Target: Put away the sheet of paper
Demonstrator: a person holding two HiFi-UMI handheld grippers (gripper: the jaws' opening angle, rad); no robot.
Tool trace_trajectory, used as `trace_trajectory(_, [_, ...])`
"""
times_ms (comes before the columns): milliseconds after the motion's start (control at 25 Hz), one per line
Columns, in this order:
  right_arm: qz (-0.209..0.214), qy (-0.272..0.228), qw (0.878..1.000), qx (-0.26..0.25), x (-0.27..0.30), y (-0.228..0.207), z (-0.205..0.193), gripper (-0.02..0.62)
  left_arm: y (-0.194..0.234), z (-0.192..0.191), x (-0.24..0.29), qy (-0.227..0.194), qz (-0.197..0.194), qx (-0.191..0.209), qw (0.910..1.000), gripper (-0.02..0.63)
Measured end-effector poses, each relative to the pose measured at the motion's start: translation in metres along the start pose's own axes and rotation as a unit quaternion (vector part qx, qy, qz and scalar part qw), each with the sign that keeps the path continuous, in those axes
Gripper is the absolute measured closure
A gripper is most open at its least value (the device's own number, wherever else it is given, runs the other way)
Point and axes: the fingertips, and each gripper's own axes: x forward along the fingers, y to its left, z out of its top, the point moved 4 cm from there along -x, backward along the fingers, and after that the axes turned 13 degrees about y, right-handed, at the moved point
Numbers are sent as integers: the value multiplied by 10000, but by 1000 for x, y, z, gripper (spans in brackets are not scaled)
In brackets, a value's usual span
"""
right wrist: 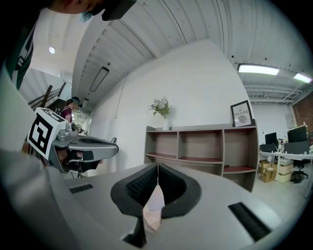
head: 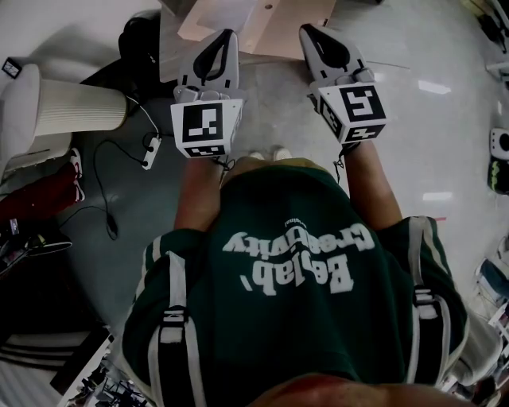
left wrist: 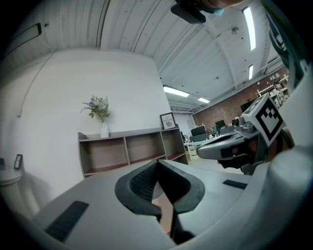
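Observation:
No sheet of paper can be made out in any view. In the head view the person holds both grippers out level over the floor, side by side. The left gripper (head: pixel 225 38) and the right gripper (head: pixel 312 33) point at a low wooden shelf unit (head: pixel 262 24) just ahead. The left gripper's (left wrist: pixel 157 164) pads meet at the tips with nothing between them. The right gripper (right wrist: pixel 157 166) is shut the same way and also empty. Each gripper view shows the other gripper beside it: the right gripper (left wrist: pixel 230 144) and the left gripper (right wrist: pixel 85 146).
The open shelf unit (right wrist: pixel 200 151) stands against a white wall, with a vase of flowers (right wrist: pixel 162 110) and a framed picture (right wrist: pixel 242 113) on top. On the floor at left are a white ribbed cylinder (head: pixel 75 107), a power strip (head: pixel 151 151) and cables (head: pixel 107 199). Desks stand far right (left wrist: pixel 200 136).

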Motion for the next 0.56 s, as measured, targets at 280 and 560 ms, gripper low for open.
trace_trajectory(280, [-7,-90,10000,8,0,-1,0,559,-1,-3,2,35,7,-5,10000,588])
trace_trajectory(560, [-8,-135,9999,-2,-8,6,3,558,-7,0,-6,10,-63,29,10000,588])
